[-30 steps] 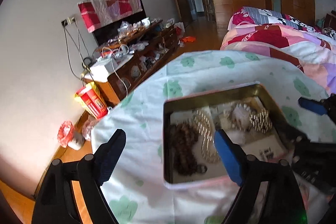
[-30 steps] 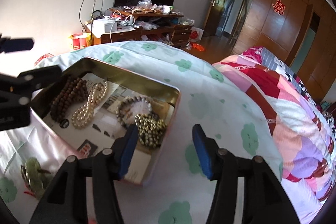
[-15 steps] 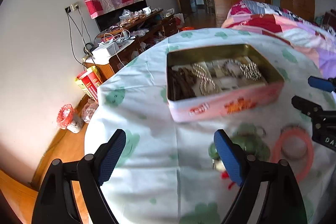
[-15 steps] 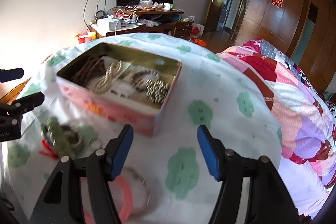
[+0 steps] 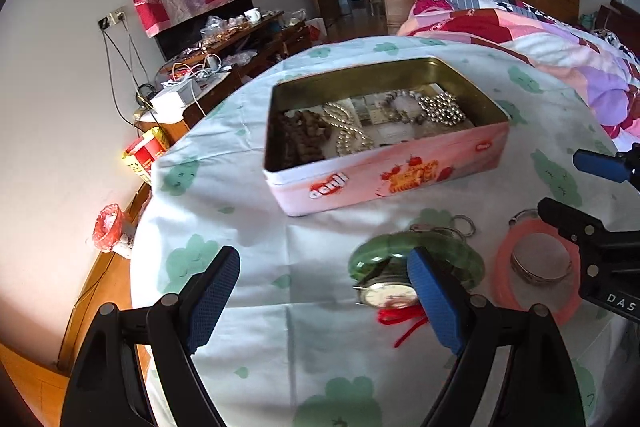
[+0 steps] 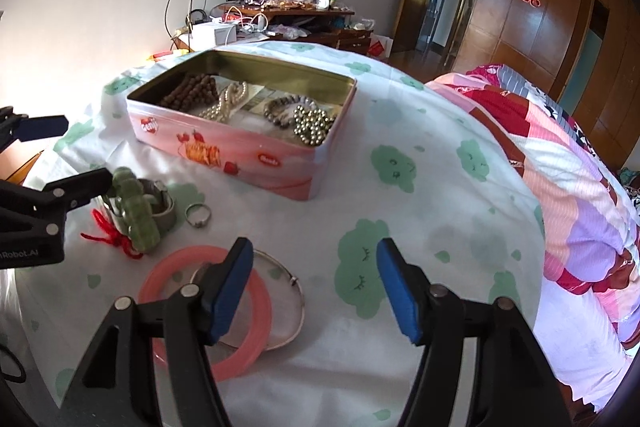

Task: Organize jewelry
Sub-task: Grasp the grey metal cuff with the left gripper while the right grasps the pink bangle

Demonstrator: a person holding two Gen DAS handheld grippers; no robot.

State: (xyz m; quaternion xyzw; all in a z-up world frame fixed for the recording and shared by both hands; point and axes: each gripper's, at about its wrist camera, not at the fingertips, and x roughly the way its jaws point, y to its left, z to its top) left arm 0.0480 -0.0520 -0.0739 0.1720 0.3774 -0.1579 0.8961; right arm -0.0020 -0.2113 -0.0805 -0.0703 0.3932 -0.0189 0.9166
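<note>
A pink open tin (image 5: 392, 175) (image 6: 248, 159) stands on the clothed table and holds brown beads (image 5: 300, 137), a pearl strand (image 6: 224, 105) and metal bead bracelets (image 6: 314, 125). In front of it lie a green bangle (image 5: 416, 251) (image 6: 138, 211), a watch (image 5: 390, 295), a red cord (image 6: 110, 239), a small ring (image 6: 198, 215), a pink bangle (image 6: 204, 307) (image 5: 536, 267) and a silver bangle (image 6: 280, 303). My left gripper (image 5: 324, 303) is open and empty above the cloth, its right finger over the green bangle. My right gripper (image 6: 316, 287) is open and empty, its left finger over the pink bangle.
The table has a white cloth with green cloud prints (image 6: 400, 163). A bed with a patchwork quilt (image 6: 568, 163) lies to the right. A cluttered wooden cabinet (image 5: 224, 59) stands against the far wall. The floor drops off left of the table (image 5: 100, 283).
Both grippers have pulled back from over the tin toward me. The loose bangles, watch and ring in front of the tin have come into view. Both stay open.
</note>
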